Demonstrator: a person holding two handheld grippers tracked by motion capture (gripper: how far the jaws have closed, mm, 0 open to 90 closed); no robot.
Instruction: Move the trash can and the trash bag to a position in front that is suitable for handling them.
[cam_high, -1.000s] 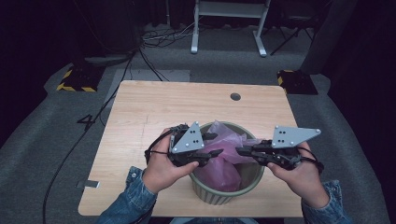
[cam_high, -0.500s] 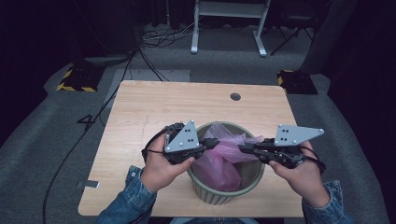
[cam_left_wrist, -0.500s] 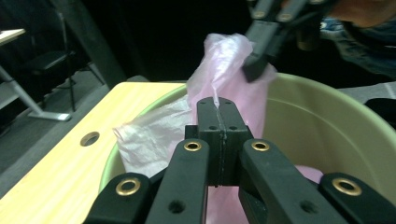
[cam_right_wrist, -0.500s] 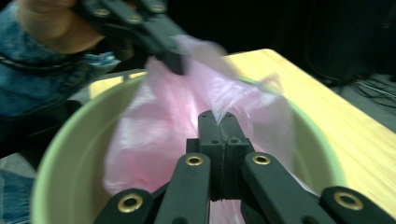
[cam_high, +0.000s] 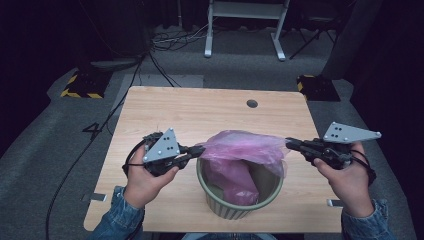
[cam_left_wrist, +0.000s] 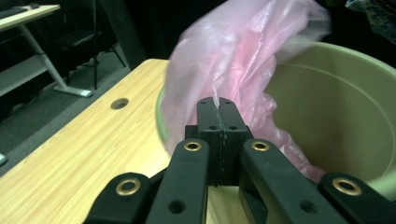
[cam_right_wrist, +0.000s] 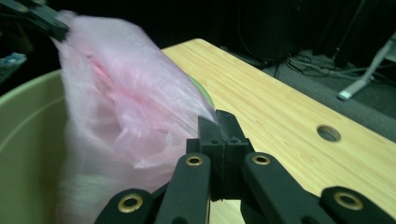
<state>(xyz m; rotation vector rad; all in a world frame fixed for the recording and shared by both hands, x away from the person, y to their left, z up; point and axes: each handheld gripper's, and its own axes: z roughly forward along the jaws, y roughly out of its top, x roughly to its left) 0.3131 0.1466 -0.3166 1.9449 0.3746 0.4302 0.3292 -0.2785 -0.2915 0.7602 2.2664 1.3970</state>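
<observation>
A pink plastic bag (cam_high: 245, 150) hangs into a round green bin (cam_high: 235, 207) near the front edge of the wooden table (cam_high: 200, 115). My left gripper (cam_high: 200, 149) is shut on the bag's left edge, just outside the bin's rim. My right gripper (cam_high: 289, 144) is shut on the bag's right edge, and the film is stretched flat between the two. In the left gripper view, thin pink film (cam_left_wrist: 233, 60) runs out from between the closed jaws (cam_left_wrist: 215, 103) above the bin's wall (cam_left_wrist: 336, 107). The right gripper view has the bag (cam_right_wrist: 121, 88) pinched at the jaw tips (cam_right_wrist: 218, 120).
A round cable hole (cam_high: 252, 103) lies in the table's far side. On the floor beyond are a white desk frame (cam_high: 245, 30), loose cables (cam_high: 175, 37) and two yellow-striped black blocks (cam_high: 80, 85). Bare tabletop lies to the left of the bin and behind it.
Both hands have moved apart, the left one leftward and the right one rightward. The bag's mouth is pulled out wider and flatter over the bin.
</observation>
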